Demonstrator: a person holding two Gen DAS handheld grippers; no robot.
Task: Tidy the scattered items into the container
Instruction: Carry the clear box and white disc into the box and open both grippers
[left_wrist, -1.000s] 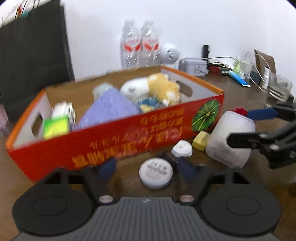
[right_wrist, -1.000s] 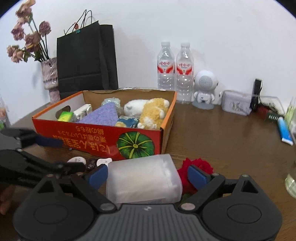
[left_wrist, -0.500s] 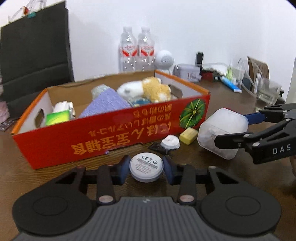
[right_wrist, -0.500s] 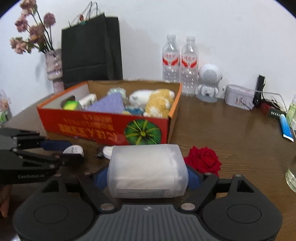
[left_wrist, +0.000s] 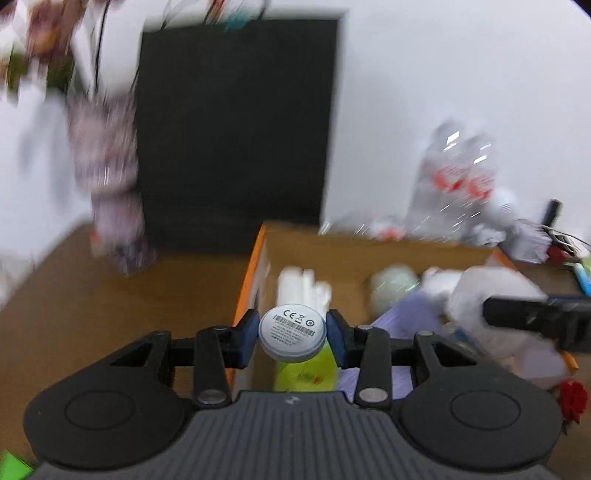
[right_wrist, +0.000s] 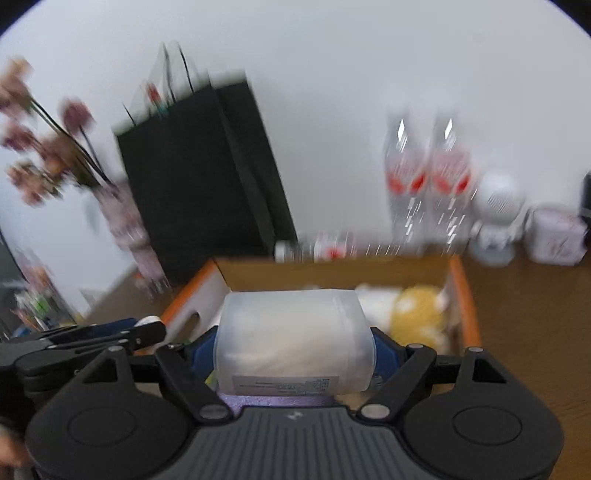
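My left gripper (left_wrist: 291, 334) is shut on a round white puck (left_wrist: 292, 332) with a barcode label, held above the left end of the orange cardboard box (left_wrist: 251, 280). My right gripper (right_wrist: 293, 354) is shut on a translucent white plastic container (right_wrist: 293, 343), held over the same box (right_wrist: 467, 295). The box holds a purple cloth (left_wrist: 406, 314), a green packet (left_wrist: 306, 373), a white item (left_wrist: 303, 288) and plush toys (right_wrist: 417, 314). The right gripper with its container shows at the right of the left wrist view (left_wrist: 491, 306); the left gripper shows at the left of the right wrist view (right_wrist: 147, 328).
A black paper bag (right_wrist: 199, 173) and a flower vase (right_wrist: 125, 229) stand behind the box at the left. Two water bottles (right_wrist: 424, 177), a white speaker (right_wrist: 496, 214) and a tin (right_wrist: 554, 236) stand at the back right. A red rose (left_wrist: 572, 398) lies on the wooden table.
Both grippers have lifted off the table with their items and moved forward over the box. The views are blurred by the motion.
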